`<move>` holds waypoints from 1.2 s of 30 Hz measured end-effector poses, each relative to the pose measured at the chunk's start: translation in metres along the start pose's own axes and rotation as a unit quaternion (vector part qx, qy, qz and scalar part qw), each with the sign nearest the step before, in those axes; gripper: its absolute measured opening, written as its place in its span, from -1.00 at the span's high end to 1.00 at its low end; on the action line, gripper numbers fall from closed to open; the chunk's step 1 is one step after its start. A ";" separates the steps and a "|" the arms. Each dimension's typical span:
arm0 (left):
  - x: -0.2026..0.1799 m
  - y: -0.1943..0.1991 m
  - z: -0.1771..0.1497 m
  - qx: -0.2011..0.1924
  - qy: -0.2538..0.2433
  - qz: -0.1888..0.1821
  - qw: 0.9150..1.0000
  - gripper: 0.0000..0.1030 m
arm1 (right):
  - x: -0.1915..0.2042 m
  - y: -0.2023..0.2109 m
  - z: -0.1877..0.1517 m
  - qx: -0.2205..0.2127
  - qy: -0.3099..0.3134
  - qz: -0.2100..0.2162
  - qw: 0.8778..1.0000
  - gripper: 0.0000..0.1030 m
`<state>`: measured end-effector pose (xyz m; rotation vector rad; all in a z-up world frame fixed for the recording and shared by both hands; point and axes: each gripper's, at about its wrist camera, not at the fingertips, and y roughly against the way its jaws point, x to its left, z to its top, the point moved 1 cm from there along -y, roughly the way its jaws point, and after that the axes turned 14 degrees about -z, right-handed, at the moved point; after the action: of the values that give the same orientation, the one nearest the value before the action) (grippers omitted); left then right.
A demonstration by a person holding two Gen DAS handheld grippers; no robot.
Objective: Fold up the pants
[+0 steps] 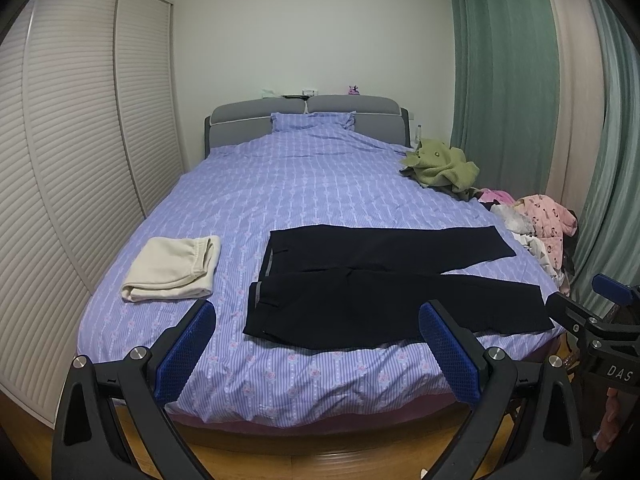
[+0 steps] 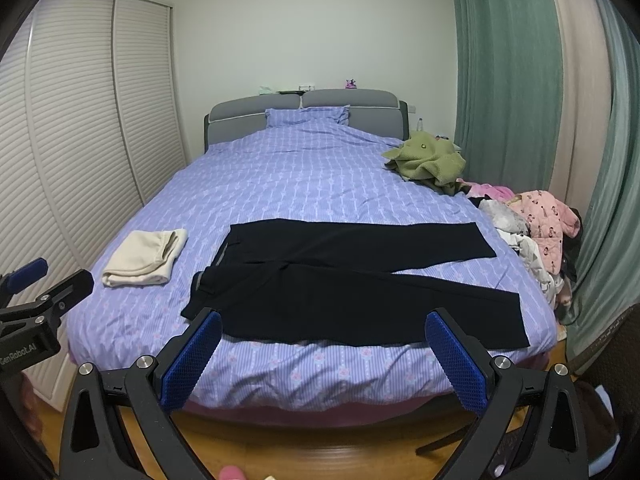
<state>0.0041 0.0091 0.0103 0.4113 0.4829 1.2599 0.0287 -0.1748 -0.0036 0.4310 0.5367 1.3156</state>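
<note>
Both grippers, left gripper (image 1: pixel 316 344) and right gripper (image 2: pixel 322 350), hang off the foot edge, fingers wide apart, empty. Black flat-laid trousers (image 1: pixel 384 284) lie along the foot edge of the lilac striped bed (image 1: pixel 280 184): waistband left, hems right. Folded cream cloth (image 1: pixel 172 268) near the left edge. Grey headboard (image 1: pixel 308 116), green curtains (image 1: pixel 504 60) beyond. Only the right wrist view shows the left gripper's side.

Both grippers hung off bed's foot edge, jaws spread, nothing between them. Black pants (image 1: pixel 384 284) lay flat at centre frame. Folded cream garment (image 1: pixel 172 268) sat left, apart from pants; bare bedspread (image 1: pixel 280 184) ran open above. Clothes pile (image 1: pixel 536 228) crowded right edge; green garment (image 1: pixel 440 166) upper right.
</note>
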 end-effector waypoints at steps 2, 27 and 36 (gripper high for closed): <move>0.000 0.000 0.001 0.000 0.000 0.001 1.000 -1.00 | 0.000 0.000 0.000 0.001 0.000 0.000 1.000 -1.00; -0.003 0.001 0.000 -0.007 0.003 0.006 1.000 -1.00 | 0.002 -0.001 -0.002 -0.001 0.006 0.006 1.000 -1.00; 0.001 -0.006 0.000 -0.003 0.006 0.008 1.000 -1.00 | 0.003 -0.009 -0.003 0.006 0.012 0.010 1.000 -1.00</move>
<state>0.0096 0.0082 0.0071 0.4041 0.4870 1.2793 0.0346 -0.1735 -0.0115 0.4329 0.5619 1.3393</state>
